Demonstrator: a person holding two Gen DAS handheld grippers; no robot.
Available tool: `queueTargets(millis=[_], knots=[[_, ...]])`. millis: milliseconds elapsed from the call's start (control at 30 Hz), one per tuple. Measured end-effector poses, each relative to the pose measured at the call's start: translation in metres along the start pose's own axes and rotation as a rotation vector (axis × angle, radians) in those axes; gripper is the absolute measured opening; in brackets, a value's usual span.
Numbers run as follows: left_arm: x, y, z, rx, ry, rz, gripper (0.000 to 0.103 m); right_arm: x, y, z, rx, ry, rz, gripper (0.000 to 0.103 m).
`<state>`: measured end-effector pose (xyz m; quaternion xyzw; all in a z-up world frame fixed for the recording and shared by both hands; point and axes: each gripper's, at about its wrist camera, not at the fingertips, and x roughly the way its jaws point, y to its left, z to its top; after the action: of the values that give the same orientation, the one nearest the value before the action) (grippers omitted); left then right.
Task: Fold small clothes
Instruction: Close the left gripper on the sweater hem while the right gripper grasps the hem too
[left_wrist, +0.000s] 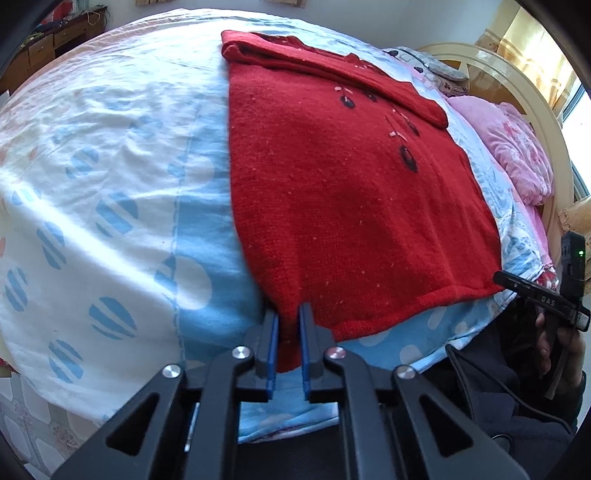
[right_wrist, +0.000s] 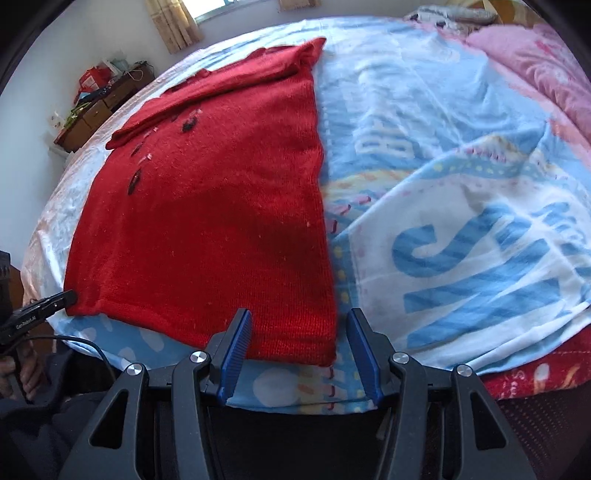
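Sweater (left_wrist: 343, 206) corner pinched by left gripper (left_wrist: 289, 325); right gripper (right_wrist: 299, 325) open

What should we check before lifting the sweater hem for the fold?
1. Left gripper shut on the sweater hem corner: ok.
2. Right gripper shut on the other corner: not ok, open, fabric between the pads but not pinched.
3. Sleeve folded in across the body: ok.
4. Sweater lying flat on the bed: ok.
5. Bed sheet kept out of the left gripper's hold: cannot tell.
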<state>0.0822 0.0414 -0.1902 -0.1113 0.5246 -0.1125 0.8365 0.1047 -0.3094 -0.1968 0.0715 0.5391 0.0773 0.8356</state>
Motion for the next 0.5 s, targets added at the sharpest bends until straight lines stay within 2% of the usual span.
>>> queueTargets(millis=[33, 100, 267, 400, 500], knots=[[-0.001, 0.001, 0.000, 0.000, 0.001, -0.005, 0.009, -0.001, -0.001, 0.000, 0.004, -0.005, 0.005, 0.030], [-0.005, 0.002, 0.001, 0.000, -0.006, -0.010, 0.009, -0.003, -0.002, -0.001, 0.005, -0.009, 0.024, 0.010], [-0.025, 0.004, 0.007, -0.003, -0.057, -0.049, 0.008, -0.022, -0.003, -0.004, 0.006, -0.070, 0.086, 0.006], [-0.041, 0.007, 0.014, -0.010, -0.115, -0.096, 0.008, -0.051, -0.003, -0.002, 0.013, -0.192, 0.158, 0.005], [-0.046, 0.010, 0.018, -0.020, -0.140, -0.118, 0.008, -0.063, -0.008, 0.000, 0.030, -0.247, 0.178, 0.005]])
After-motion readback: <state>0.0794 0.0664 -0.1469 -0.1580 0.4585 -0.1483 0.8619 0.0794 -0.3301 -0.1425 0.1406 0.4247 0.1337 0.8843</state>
